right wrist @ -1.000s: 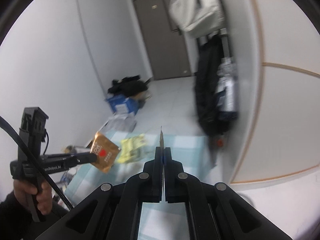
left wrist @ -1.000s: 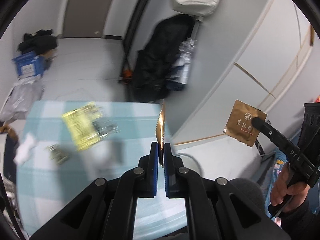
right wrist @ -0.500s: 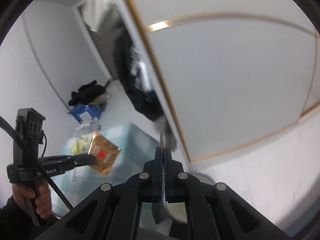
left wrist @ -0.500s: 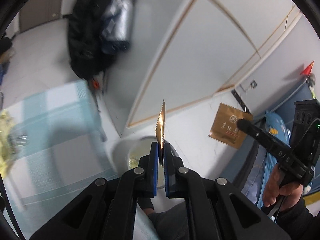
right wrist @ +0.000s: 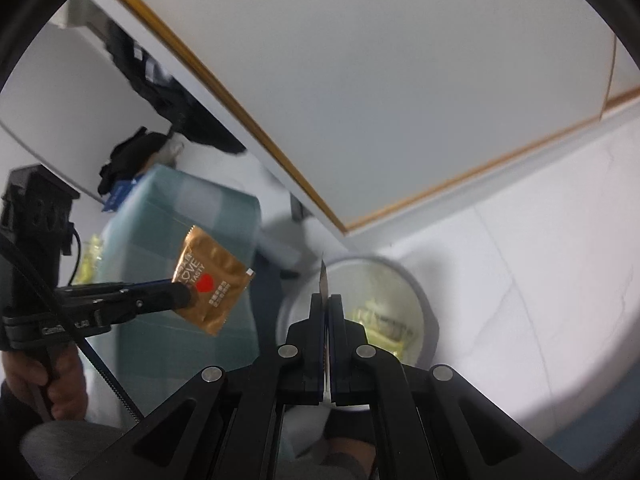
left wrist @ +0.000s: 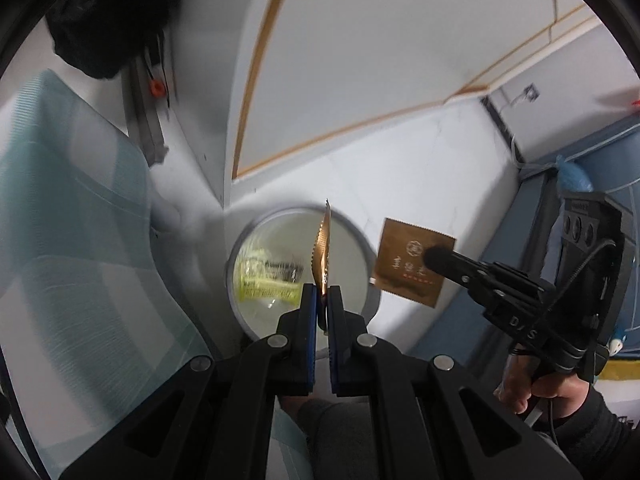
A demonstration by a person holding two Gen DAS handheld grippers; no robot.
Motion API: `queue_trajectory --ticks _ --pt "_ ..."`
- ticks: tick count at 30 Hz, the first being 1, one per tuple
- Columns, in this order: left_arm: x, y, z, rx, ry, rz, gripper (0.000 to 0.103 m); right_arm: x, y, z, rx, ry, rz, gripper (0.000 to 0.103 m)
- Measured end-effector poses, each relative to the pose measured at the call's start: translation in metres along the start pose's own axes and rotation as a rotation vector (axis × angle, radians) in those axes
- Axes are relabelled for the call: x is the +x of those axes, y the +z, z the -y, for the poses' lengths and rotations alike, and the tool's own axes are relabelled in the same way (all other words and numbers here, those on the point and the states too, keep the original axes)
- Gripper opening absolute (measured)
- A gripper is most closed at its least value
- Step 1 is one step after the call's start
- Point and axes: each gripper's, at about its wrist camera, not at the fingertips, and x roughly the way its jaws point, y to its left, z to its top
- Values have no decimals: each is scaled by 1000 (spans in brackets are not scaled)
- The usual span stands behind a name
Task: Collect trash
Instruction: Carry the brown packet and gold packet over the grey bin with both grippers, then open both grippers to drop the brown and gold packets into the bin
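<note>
left gripper (left wrist: 323, 300): I clamp one gold sachet (left wrist: 323, 256) by its edge, so it stands clear above the bin (left wrist: 362, 240)
right gripper (right wrist: 327, 304): my fingers are pinched on a second sachet (left wrist: 412, 262), beside the bin's rim
bin: on the floor beside the table (left wrist: 72, 216), open, a yellow-green wrapper (left wrist: 272, 284) already inside
count: two grippers, two sachets, one bin
next, I judge: release both over the opening

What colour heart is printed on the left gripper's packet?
Red, on the gold packet; clearest in the right wrist view.
</note>
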Motion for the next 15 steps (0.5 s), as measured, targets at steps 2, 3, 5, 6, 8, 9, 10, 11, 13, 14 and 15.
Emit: queue_trajectory --ticks 2,3,5,6,8,9,10,11,13,14,15 --pt "12 1 2 1 9 -38 1 17 -5 9 23 8 -37 1" --pt "15 2 3 2 8 -56 1 24 -7 11 32 5 -49 1" --pt "22 5 3 -5 0 -85 1 39 -11 18 55 10 -80 1" --pt "26 6 4 -6 -7 -102 1 44 -13 21 65 10 -91 1" --pt "30 9 3 -9 -15 -126 1 54 -19 29 89 12 -114 1" --pt "33 10 3 -10 -11 -139 1 58 -21 32 96 9 -122 1" --pt "33 11 2 -12 -10 -155 1 63 -23 34 103 3 -135 1" --pt "34 12 3 -18 -9 -174 1 70 -27 37 114 5 -164 2" --pt "33 16 5 -32 -9 -188 4 78 -32 40 130 5 -197 4" --pt "33 16 5 -36 -13 -196 6 81 -35 42 134 -2 -210 4" --pt "33 15 5 -37 -17 -204 9 84 -38 43 139 -1 -213 4"
